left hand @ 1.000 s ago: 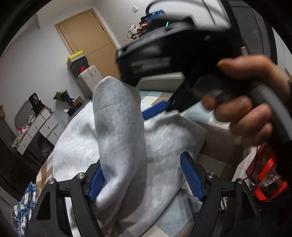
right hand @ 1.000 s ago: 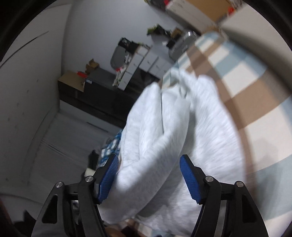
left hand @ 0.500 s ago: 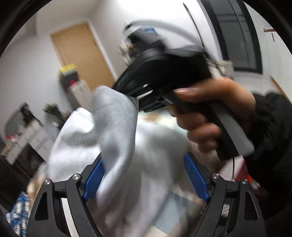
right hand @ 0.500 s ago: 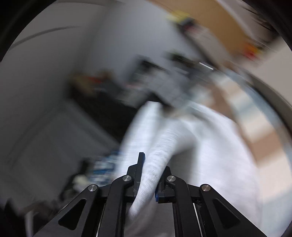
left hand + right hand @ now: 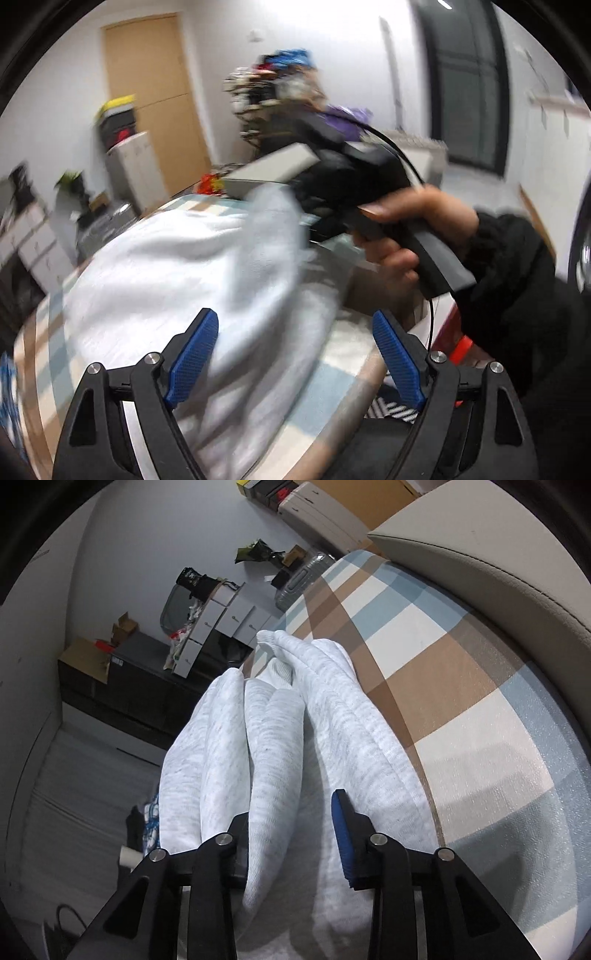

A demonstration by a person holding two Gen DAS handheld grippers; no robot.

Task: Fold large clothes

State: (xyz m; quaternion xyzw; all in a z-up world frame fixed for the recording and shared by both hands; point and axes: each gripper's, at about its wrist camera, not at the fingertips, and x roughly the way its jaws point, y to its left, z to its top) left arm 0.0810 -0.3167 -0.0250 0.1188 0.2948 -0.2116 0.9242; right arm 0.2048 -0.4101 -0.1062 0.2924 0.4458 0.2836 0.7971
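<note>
A light grey sweatshirt [image 5: 177,280] lies bunched on the checked bed cover [image 5: 325,384]. My left gripper [image 5: 291,358] is open just above it, and grey cloth lies between its blue pads without being pinched. In the left wrist view the right gripper's black body [image 5: 351,184] is above the cloth, held by a hand. In the right wrist view the sweatshirt [image 5: 266,738] hangs in long folds. My right gripper [image 5: 291,834] stands part open with a fold of cloth between its pads [image 5: 340,834].
The blue, brown and white checked cover [image 5: 461,686] spreads to the right, with a beige headboard [image 5: 480,554] beyond. White drawer units [image 5: 229,624], a dark cabinet [image 5: 110,679] and a suitcase [image 5: 303,579] stand by the wall. A wooden door [image 5: 155,92] is at the back.
My right gripper was clamped shut on a fold half a second ago and has now opened partway. The left gripper stayed open and the cloth has dropped lower onto the bed.
</note>
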